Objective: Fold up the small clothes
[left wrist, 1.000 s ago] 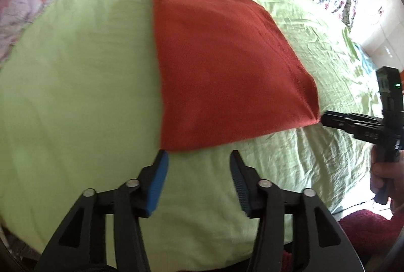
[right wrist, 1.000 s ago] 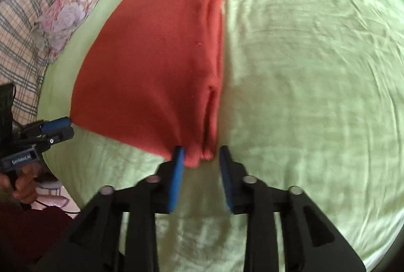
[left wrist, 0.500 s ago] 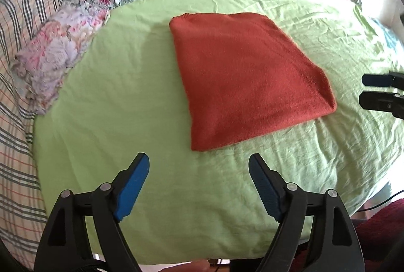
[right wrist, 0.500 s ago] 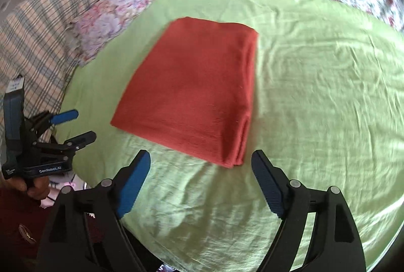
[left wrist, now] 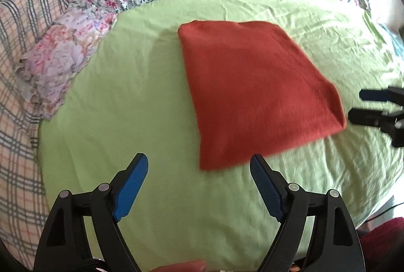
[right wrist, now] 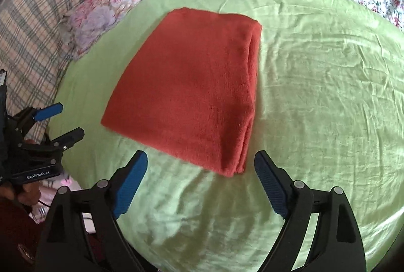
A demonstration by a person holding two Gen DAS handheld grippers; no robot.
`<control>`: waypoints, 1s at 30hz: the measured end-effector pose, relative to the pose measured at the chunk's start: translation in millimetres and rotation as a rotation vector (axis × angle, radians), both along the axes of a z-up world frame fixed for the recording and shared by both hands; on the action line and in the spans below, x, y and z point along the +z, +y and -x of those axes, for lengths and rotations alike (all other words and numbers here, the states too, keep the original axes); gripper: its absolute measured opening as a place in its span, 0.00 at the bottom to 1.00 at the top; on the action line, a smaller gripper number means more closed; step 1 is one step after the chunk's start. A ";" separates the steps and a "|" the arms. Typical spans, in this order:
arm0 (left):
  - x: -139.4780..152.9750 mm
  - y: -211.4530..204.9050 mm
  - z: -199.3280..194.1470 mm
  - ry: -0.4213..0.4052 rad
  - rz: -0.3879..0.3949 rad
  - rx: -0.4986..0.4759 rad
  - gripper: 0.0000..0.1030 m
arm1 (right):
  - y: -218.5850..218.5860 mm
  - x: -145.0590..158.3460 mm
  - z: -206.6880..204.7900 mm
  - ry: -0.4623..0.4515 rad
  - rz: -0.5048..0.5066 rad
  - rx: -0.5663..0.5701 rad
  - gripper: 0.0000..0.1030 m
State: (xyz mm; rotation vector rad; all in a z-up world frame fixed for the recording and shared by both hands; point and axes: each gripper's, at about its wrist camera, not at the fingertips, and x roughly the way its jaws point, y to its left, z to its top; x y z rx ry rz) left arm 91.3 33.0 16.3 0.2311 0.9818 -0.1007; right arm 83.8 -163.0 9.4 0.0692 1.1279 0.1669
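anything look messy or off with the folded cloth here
Nothing stands out. The red cloth lies flat and folded on the green sheet, its layered edges lined up along one side, clear of both open hand-held grippers.

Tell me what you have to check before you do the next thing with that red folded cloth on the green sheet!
1. Folded rust-red knit cloth lies flat on the light green bedsheet: ok.
2. Layered edges on its right side line up, seen from the right wrist: ok, roughly.
3. Left gripper lets go, nothing between its blue pads: ok.
4. Right gripper jaws opening, clear of the cloth's near corner: ok.
5. Sheet around the cloth free of other items: ok in what shows.
6. Whether another fold is needed: cannot tell.
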 end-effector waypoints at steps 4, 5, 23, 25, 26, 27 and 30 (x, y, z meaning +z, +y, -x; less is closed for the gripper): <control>1.8 12.1 -27.3 0.007 0.048 0.013 0.81 | 7.3 1.4 -13.9 -0.002 0.023 -0.036 0.84; 1.4 14.3 -31.0 0.005 0.055 0.014 0.81 | 9.9 1.6 -16.7 -0.003 0.033 -0.037 0.85; -7.6 7.3 -41.1 0.012 0.029 0.011 0.82 | 25.3 -9.3 -32.3 -0.030 0.037 -0.072 0.86; -8.4 6.6 -42.3 0.013 0.016 0.010 0.82 | 25.1 -6.9 -33.0 -0.048 0.031 -0.071 0.88; -8.7 7.3 -43.8 0.015 0.012 0.009 0.82 | 25.4 -6.5 -33.8 -0.052 0.035 -0.072 0.88; -9.1 7.2 -44.8 0.018 0.012 0.010 0.82 | 25.9 -6.8 -34.7 -0.051 0.036 -0.073 0.88; -10.0 5.7 -48.2 0.022 0.007 0.011 0.83 | 28.1 -7.4 -37.6 -0.038 0.027 -0.065 0.88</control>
